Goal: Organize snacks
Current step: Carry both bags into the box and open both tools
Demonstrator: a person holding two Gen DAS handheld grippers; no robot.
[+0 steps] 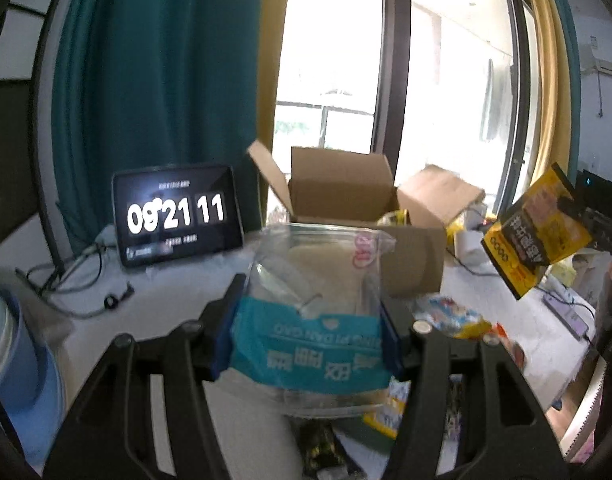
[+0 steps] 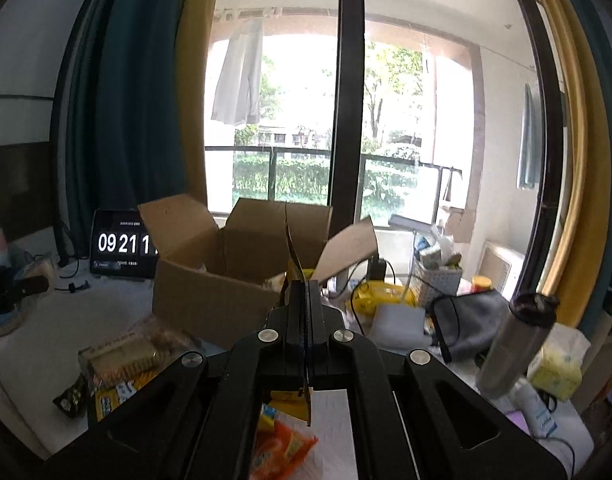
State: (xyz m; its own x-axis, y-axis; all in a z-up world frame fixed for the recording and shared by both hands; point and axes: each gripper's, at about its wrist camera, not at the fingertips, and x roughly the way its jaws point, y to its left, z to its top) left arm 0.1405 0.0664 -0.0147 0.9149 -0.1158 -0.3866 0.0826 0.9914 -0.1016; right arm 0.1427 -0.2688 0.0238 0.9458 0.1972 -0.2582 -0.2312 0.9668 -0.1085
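Balcony window behind white table (image 2: 34, 336) | one open cardboard box (image 2: 210, 304), contents mostly hidden | left gripper (image 1: 308, 332) clamps clear-and-teal snack bag (image 1: 310, 312) before box | right gripper (image 2: 302, 316) pinched on yellow packet (image 1: 538, 232), edge-on, print unreadable | loose snacks blurred

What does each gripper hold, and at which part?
Left gripper: clear cake bag, clamped across its blue printed end. Right gripper: yellow snack packet, pinched at its edge.

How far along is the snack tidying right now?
Partly done: a few packets already show inside the open cardboard box. In hand: left hand-held gripper holds a clear cake bag, right hand-held gripper a yellow packet. Left: the loose snacks on the table.
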